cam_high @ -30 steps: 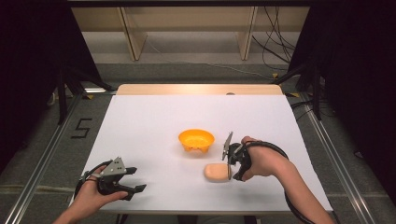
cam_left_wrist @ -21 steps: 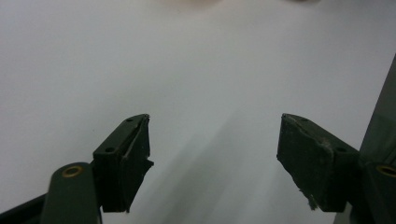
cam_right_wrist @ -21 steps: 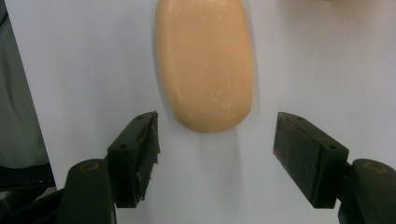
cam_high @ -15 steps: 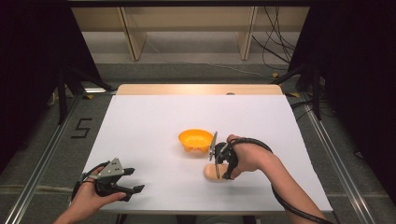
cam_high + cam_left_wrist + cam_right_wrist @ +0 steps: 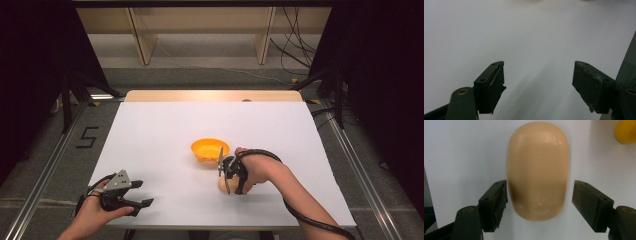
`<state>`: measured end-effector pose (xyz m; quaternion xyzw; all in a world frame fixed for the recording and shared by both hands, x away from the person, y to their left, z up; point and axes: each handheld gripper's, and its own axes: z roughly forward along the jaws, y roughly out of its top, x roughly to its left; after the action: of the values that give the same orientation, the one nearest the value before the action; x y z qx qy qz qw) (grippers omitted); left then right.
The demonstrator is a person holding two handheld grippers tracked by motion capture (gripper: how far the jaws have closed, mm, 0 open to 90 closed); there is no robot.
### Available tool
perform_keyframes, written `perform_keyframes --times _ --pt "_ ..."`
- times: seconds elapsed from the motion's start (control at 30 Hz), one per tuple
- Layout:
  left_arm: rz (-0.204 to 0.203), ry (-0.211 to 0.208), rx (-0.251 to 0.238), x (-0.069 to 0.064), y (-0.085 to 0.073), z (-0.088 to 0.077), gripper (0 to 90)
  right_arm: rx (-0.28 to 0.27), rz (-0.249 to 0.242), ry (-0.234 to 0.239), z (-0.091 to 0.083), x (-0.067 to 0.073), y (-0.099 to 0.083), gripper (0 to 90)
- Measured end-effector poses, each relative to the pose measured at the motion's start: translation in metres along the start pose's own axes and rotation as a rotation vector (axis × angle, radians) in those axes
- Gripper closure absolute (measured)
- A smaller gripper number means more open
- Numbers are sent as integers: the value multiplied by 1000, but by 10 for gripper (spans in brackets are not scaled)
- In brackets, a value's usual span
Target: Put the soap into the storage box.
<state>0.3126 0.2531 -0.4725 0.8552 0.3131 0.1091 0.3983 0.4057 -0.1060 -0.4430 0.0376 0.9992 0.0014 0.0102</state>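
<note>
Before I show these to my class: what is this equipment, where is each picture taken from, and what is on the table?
A person sits at a white table holding a hand-operated two-jaw gripper in each hand. The high view looks down from above; each gripper view comes from a camera riding on that gripper. The left gripper rests open near the table's front edge, holding nothing. The right gripper is open with its jaws either side of a tan bread-like roll, not yet squeezing it. An orange bowl sits just beyond the roll.
</note>
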Motion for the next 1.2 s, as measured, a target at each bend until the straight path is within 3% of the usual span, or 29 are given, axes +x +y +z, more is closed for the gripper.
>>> perform_keyframes --times 0.07,0.13,0.3,0.4,0.47,0.57,0.77,0.83,0.97,1.0,1.03,1.1,1.2 --pt "0 0 1 0 0 0 253 -3 -17 -1 2 0 1 290" --pt "26 -1 2 1 1 0 253 4 -15 1 5 0 3 289" --pt "1 -1 2 0 0 0 254 16 -72 -8 12 -3 6 287" --pt "2 -1 3 0 0 0 253 29 -60 -8 14 -2 8 294" --pt "26 -1 3 1 1 0 253 19 -113 -14 17 -5 9 307" --pt "26 -1 4 1 1 0 253 33 -77 7 16 -3 10 324" --pt "27 -2 0 1 1 -1 253 23 -119 8 17 -7 10 328" --pt "27 -2 3 1 1 0 254 2 -102 27 18 -7 9 329" --pt "27 -2 2 1 1 0 253 16 -81 14 15 -5 8 330" --pt "27 -2 2 1 1 0 253 16 -81 14 15 -5 8 330" --pt "26 -2 1 1 1 0 254 -7 -116 28 17 -8 7 330" --pt "26 -2 2 1 1 0 253 3 -126 17 17 -8 7 330" --pt "26 -2 -1 1 1 0 254 22 -107 28 15 -6 8 331"
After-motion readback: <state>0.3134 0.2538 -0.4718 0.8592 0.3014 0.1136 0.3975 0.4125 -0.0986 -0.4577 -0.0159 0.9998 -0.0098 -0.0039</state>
